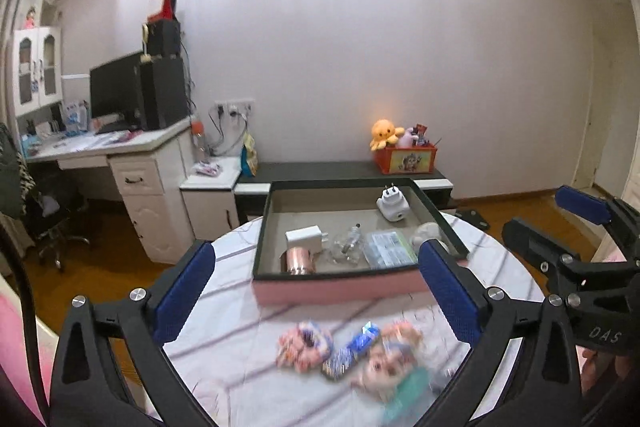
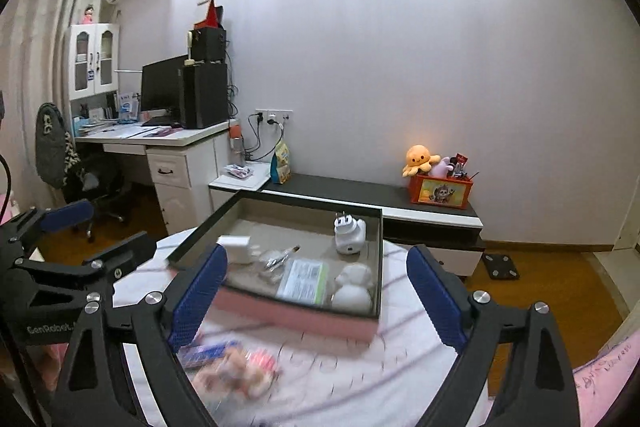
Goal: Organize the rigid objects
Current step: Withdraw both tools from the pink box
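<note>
Your left hand-held gripper has its blue pads spread wide apart with nothing between them; it hangs above the near edge of the round worktop and touches nothing. Below it, at the near left of the cloth, lies a blurred cluster of soft-looking things: a patterned scrunchie, a blue wrapped piece and a small doll-like figure. I judge these are not the rigid items, so a careless sweep through them would drag the wrong things into the tray.

Further back sits the pink-sided tray with its dark rim. Inside it, from left to right, are a copper-coloured cup on its side, a white charger block touching it, a clear glass piece, a flat packet with a green edge, a white travel plug adapter at the far right, and white rounded figures at the near right corner. The rigid things look already gathered there.

Your right hand-held gripper is likewise wide apart and empty, hovering over the tray's near wall. The two tools are close together, so crossing paths could knock them. The cup could roll if nudged, the glass piece could chip, and a low pass could catch the tray's rim and shove it toward the worktop's far edge.
</note>
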A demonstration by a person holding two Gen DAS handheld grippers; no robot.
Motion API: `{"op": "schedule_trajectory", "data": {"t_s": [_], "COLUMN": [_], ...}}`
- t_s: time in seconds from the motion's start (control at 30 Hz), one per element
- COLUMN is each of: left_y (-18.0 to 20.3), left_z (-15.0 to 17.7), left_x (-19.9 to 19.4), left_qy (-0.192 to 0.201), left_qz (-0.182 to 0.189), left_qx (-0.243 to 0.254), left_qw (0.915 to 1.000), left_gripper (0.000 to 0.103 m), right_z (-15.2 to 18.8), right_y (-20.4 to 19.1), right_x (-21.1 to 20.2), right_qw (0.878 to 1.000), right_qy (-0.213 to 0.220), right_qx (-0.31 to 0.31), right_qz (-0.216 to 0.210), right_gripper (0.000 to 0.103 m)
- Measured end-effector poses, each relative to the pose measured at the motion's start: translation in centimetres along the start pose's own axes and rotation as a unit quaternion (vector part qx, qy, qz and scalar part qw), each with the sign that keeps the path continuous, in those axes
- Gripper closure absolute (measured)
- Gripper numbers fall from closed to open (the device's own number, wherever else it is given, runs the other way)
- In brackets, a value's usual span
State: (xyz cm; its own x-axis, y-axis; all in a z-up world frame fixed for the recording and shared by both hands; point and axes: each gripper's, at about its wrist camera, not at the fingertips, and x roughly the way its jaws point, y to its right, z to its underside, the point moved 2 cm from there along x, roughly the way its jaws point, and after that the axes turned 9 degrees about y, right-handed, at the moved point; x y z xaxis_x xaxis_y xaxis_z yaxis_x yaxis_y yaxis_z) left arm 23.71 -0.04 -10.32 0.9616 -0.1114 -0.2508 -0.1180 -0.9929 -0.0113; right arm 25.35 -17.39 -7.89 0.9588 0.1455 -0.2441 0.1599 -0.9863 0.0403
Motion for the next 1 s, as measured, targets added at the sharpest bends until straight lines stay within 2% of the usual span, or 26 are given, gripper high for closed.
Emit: {"op": "schedule_trajectory", "data": {"t_s": [0.23, 0.53, 0.77, 1.0], "left_y": [1.6, 2.6, 2.7, 2.8], "left_z": [0.0, -1.1, -2.3, -2.7], "left_x": [-8.2, -15.3, -17.8, -18.5], "left_qy": [0.041, 0.081, 0.104, 0.114], "left_qz": [0.001, 0.004, -0.003, -0.011], "left_qx": [0.010, 0.007, 0.014, 0.019], "left_qw": [0.9991, 0.9967, 0.9945, 0.9933], "left_gripper": [0.000, 0.000, 0.000, 0.000], "right_z": [1.0, 0.2, -1.2, -1.6], "right_y": [-0.9, -1.6, -2.5, -2.6], "right_x": [-7.9, -15.9, -19.3, -20.1], "right_qw": [1.000, 0.997, 0.994, 0.993], "right_qy": [0.021, 0.064, 0.101, 0.115], "right_qx": [0.008, 0.006, 0.000, 0.006], "right_qz": [0.009, 0.030, 0.033, 0.029], "right_gripper": [0.010, 0.010, 0.010, 0.010]}}
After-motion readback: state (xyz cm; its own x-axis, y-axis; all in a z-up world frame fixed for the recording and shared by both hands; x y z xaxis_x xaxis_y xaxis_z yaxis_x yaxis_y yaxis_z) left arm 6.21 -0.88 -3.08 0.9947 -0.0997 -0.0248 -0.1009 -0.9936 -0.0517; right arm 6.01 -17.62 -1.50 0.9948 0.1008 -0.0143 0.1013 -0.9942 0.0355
